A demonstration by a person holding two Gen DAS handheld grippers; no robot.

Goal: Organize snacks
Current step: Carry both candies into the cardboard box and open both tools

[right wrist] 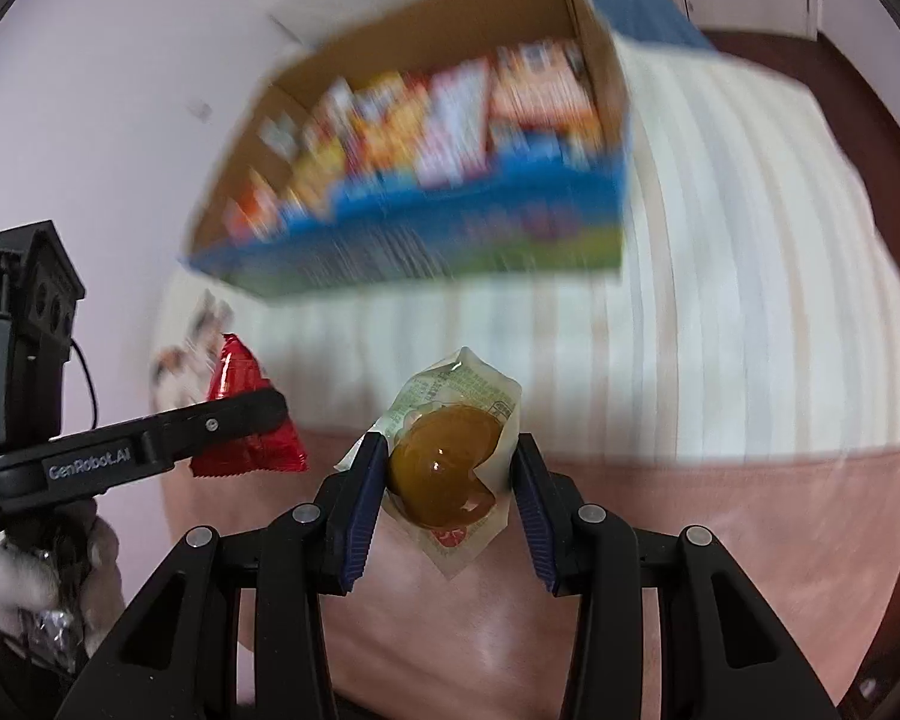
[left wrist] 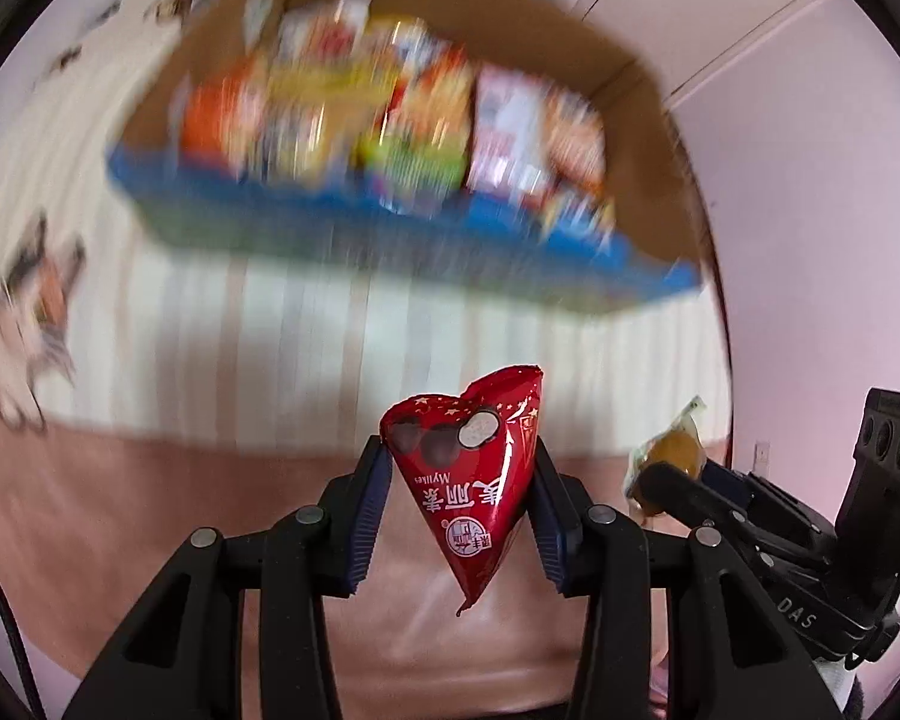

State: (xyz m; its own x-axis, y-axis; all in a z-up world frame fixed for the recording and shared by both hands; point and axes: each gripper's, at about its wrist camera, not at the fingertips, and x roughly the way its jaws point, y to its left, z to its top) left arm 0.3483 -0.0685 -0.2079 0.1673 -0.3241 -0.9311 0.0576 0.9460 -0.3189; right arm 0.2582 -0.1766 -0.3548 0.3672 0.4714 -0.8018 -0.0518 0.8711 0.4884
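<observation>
Both of my grippers are holding snacks. In the left wrist view my left gripper [left wrist: 459, 468] is clamping its blue pads [left wrist: 369, 516] on a red triangular chocolate packet [left wrist: 468, 480], which is standing point-down between the fingers with its wide sealed end sticking up toward twelve o'clock. In the right wrist view my right gripper [right wrist: 450, 468] is gripping a clear pouch holding a brown egg-shaped snack [right wrist: 444, 468], the pads pressing on either side of the brown lump while the pouch's crinkled corners are poking out above and below. Each tool is showing in the other's view: the right one at about three o'clock from the left camera, the left one at about nine o'clock from the right camera.

Past the fingers at twelve o'clock, a cardboard box with a blue printed outer wall [left wrist: 390, 228] is sitting on a cream striped cover [left wrist: 270, 330], packed with a row of colourful snack packets [left wrist: 390, 120], all blurred. Nearer me the surface is turning into a plain pink sheet [right wrist: 720, 510]. Pale walls are showing behind, with a dark wooden frame [right wrist: 870, 120] at two o'clock in the right view.
</observation>
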